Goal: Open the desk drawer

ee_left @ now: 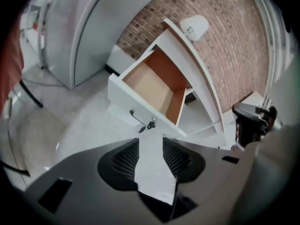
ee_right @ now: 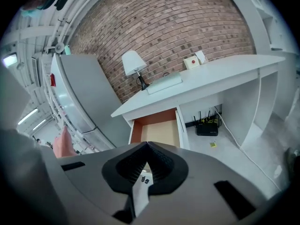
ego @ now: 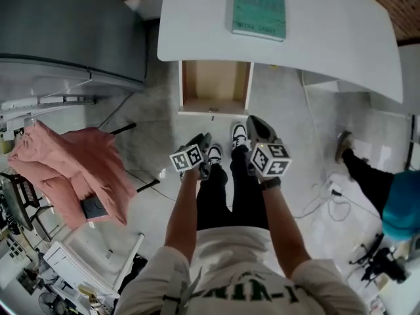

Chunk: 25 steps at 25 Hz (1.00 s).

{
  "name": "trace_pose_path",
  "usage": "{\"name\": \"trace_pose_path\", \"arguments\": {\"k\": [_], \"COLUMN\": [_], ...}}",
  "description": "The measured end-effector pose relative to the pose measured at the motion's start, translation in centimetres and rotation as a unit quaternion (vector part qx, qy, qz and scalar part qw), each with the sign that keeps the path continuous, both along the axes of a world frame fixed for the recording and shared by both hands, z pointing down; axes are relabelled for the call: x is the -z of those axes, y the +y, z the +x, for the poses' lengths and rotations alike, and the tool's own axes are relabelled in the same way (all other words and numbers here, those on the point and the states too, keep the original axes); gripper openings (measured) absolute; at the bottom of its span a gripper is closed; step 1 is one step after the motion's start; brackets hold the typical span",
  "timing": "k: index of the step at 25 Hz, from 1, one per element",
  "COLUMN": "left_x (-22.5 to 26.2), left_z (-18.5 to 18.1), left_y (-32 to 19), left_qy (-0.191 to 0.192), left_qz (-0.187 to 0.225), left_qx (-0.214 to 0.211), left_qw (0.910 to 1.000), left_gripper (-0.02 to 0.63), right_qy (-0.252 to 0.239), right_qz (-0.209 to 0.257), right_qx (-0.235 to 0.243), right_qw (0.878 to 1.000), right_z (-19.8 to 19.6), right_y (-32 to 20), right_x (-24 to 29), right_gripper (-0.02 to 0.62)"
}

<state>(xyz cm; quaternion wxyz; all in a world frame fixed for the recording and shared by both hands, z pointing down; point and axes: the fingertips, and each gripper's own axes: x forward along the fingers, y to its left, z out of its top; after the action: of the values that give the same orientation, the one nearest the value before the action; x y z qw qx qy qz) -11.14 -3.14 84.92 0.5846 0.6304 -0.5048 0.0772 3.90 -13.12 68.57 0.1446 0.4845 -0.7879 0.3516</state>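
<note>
Closest to the lens is the person's pale shirt [ego: 230, 274], with both bare forearms [ego: 180, 215] reaching out over dark trousers and black-and-white shoes [ego: 239, 135] on the grey floor. The left tool [ego: 201, 142] [ee_left: 151, 142] has its jaws spread, and only floor shows in the gap between them. It points down at an angle towards the drawer front and sits near it without touching. The right tool [ego: 256, 125] [ee_right: 149, 145], just beside the left one, has its tips pressed together on nothing. The drawer [ego: 215, 84] [ee_left: 150, 86] [ee_right: 159, 130] is pulled well out from under the white tabletop [ego: 328, 25]. Its wooden inside is bare, and a dark handle [ee_left: 137, 118] sits on its white front. A green book [ego: 258, 6] lies flat on the tabletop. The right gripper view also shows a white lamp [ee_right: 133, 64] standing there against a brick wall [ee_right: 164, 27], and a black router [ee_right: 206, 125] on the floor beneath. To the left, a pink garment [ego: 72, 163] hangs over a chair near a grey cabinet [ego: 72, 25]. At the right edge is part of another person in a teal top [ego: 400, 202].
</note>
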Motion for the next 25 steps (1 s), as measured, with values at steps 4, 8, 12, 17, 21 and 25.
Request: {"name": "trace_pose_path", "arguments": {"k": [4, 8, 12, 17, 21, 25], "left_x": [6.7, 14.3, 22.5, 32.8, 39.8, 45.0], "left_z": [-2.0, -3.6, -5.5, -6.7, -6.5, -6.9], "left_y": [-0.5, -3.7, -7.2, -10.2, -11.8, -12.8], "left_qy": [-0.059, -0.099, -0.143, -0.191, -0.202, -0.219], "left_qz": [0.044, 0.115, 0.190, 0.279, 0.339, 0.387], "left_qx": [-0.046, -0.059, -0.057, -0.056, -0.055, -0.050], "left_qw": [0.9962, 0.9866, 0.9695, 0.9395, 0.9172, 0.8945], "left_gripper": [0.152, 0.150, 0.144, 0.118, 0.109, 0.098], "right_qy": [0.011, 0.010, 0.012, 0.041, 0.041, 0.041], "right_qz": [0.011, 0.035, 0.073, 0.142, 0.198, 0.245], "right_qx": [0.010, 0.011, 0.011, 0.028, 0.022, 0.013], "right_qw": [1.000, 0.999, 0.997, 0.989, 0.979, 0.969], "right_z": [-0.9, -1.5, -2.1, -2.9, -3.2, -3.5], "right_y": [0.7, 0.1, -0.7, -2.2, -3.6, -4.6], "right_x": [3.5, 7.9, 12.8, 19.5, 25.0, 29.3], "right_gripper": [0.002, 0.002, 0.002, 0.002, 0.000, 0.000]}}
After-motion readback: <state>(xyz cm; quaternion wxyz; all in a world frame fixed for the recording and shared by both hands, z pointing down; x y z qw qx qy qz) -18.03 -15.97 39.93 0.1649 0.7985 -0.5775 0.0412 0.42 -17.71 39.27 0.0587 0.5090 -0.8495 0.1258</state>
